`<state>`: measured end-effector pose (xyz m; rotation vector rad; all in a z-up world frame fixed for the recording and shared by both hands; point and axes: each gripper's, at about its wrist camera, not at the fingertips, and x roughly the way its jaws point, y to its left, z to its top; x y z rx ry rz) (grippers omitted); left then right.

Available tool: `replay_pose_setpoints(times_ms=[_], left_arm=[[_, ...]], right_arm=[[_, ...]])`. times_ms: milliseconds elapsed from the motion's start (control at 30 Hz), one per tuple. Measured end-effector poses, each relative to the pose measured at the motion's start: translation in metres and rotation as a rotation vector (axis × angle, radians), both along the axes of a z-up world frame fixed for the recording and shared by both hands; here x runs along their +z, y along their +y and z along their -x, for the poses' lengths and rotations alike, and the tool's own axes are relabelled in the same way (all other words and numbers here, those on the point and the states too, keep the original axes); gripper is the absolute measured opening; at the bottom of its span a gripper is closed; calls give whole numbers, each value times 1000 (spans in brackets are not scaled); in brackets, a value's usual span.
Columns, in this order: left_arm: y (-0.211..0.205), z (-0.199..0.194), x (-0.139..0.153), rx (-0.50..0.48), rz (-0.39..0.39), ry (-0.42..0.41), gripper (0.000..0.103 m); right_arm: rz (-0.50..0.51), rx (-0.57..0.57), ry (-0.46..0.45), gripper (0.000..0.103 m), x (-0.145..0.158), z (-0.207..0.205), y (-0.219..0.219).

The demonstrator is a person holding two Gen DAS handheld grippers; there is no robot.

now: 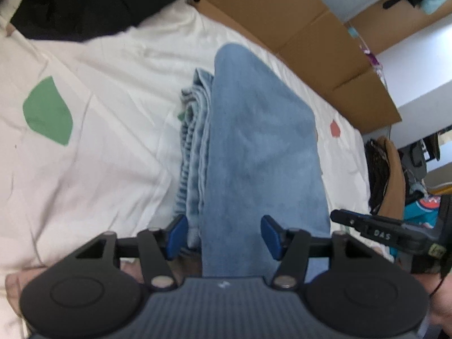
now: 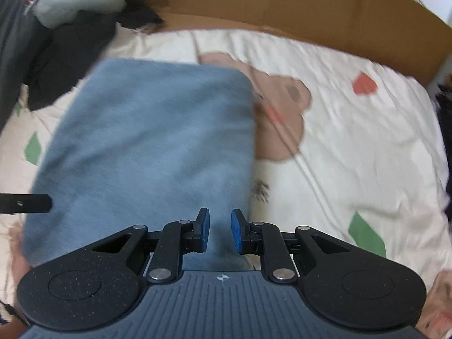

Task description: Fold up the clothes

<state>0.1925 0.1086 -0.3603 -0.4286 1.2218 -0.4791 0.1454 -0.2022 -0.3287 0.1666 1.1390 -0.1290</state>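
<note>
A folded pair of light blue jeans [image 1: 254,147] lies on a white quilt, its stacked layers showing along the left edge. It also shows in the right wrist view [image 2: 152,141]. My left gripper [image 1: 224,236] is open, its blue pads on either side of the jeans' near end. My right gripper [image 2: 220,230] is open with a narrow gap between the pads, over the jeans' near right corner. The right gripper's finger shows in the left wrist view [image 1: 375,230]. The left gripper's finger shows at the left edge of the right wrist view [image 2: 25,203].
The white quilt [image 2: 353,155] has green, red and bear prints. A brown cardboard wall [image 2: 282,2] runs along the far side. Dark clothes [image 1: 84,2] are piled at the far left, with grey clothes [image 2: 70,5] among them. Bags and clothes [image 1: 387,175] sit beyond the right edge.
</note>
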Motion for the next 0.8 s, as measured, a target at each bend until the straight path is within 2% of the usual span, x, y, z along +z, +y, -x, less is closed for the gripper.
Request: replay_pose_setpoints(times_ms=[200,367,467,533,667,800], left_arm=[[-3,-3,-6,-35,-6,35,60],[3,-7,-6,-28,-31,39,36],[10,-7,0,-22,-27,23,27],[14,-6,3,-11,-19,19,25],[14,-4,8,-7,-25,8,24],[13,-6,11,-9,-45,6,27]], right_arm=[[-56,-37,19,22,-19,32,10],[-111,-53,40,20,-25,48,23],[-140,-50,48,19,-22,52,28],[-151,-53,38,21,-16,53,28],[-110,-60,-47,23,3,52,15],[-67,-62,-87,23,4,34,-5]])
